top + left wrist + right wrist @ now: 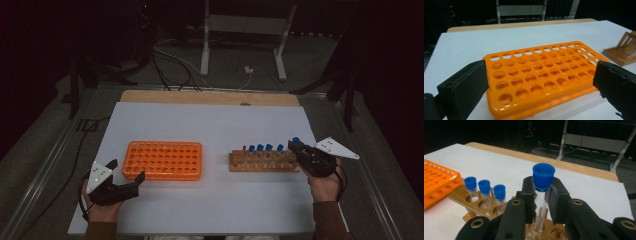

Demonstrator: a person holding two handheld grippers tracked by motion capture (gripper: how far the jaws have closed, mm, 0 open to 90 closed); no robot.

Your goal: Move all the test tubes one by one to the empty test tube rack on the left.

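A clear glass tube with a blue cap (543,185) is pinched just below its cap by the right claw (541,202), its lower end still seated in the wooden tube rack (262,162) at the right of the white worktop (210,125). The left claw (536,85) is held spread at the near-left end of the orange plastic multi-hole rack (541,75), with no contact made.

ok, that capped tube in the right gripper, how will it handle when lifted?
The blue-capped test tube looks clear, thin-walled and smooth, so probably fragile and slippery between the right gripper pads. It seems light. It is slim and round, so it would likely roll if laid down; its base still sits in the wooden rack.
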